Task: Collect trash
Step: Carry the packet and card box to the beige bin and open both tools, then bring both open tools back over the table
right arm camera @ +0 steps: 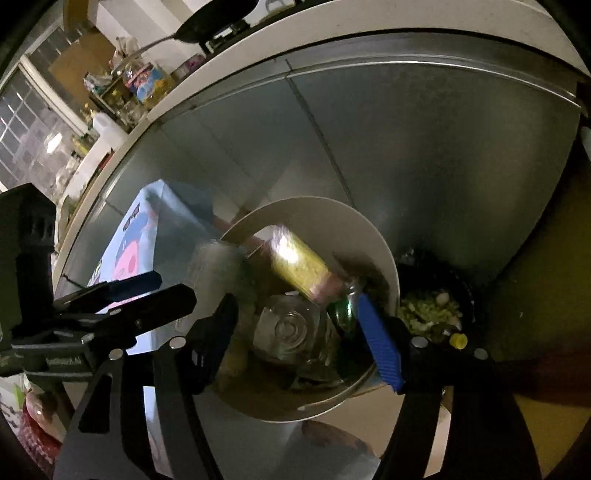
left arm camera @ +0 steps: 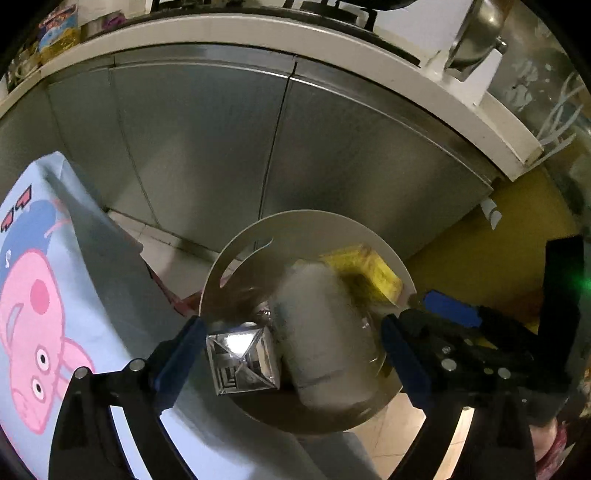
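White bin (left arm camera: 236, 236) holding blurred trash, contents hard to identify, left tongs (left arm camera: 291, 354) and right tongs (right arm camera: 299, 332) apart.

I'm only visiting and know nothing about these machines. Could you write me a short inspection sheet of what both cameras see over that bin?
Surface: tiled floor beneath the bin.
Job's things: round white bin holding a silver carton, a blurred white container, a yellow package and a clear glass jar.
Clutter: second dark bin of green scraps beside it; blue cartoon-pig box on the other side.
Grippers: left gripper open over the bin, nothing pressed; right gripper open over the bin, jar below, not gripped.
Cables: nothing seen.
Surroundings: steel cabinet doors under a white counter edge; pan above.
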Available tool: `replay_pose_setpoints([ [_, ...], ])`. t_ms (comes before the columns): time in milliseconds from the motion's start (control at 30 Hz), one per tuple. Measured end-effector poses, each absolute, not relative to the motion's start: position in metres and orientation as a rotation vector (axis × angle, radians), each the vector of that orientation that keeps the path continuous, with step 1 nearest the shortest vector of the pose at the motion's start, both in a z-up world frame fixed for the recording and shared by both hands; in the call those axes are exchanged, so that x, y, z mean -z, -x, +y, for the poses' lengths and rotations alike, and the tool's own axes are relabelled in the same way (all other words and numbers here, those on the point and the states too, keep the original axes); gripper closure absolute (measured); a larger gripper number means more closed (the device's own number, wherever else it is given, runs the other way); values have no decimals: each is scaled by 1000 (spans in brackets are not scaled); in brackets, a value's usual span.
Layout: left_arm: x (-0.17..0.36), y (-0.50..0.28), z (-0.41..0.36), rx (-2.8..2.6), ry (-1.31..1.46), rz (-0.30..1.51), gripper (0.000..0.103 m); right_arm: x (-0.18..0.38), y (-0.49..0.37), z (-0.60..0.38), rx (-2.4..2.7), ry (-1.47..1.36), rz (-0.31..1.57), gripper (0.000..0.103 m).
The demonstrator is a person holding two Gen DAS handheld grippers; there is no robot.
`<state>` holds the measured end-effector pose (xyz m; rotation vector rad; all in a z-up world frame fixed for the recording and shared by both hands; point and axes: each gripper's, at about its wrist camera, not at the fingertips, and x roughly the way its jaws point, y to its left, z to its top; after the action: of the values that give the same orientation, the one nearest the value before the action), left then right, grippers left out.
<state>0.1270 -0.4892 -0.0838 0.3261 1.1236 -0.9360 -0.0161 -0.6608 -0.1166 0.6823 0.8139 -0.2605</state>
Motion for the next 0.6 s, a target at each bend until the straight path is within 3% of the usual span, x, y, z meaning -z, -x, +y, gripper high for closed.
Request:
replay_pose_setpoints([
  [600,39,-89,-392,875,-249,924,9,104,87,-599,291,-764,586,35],
])
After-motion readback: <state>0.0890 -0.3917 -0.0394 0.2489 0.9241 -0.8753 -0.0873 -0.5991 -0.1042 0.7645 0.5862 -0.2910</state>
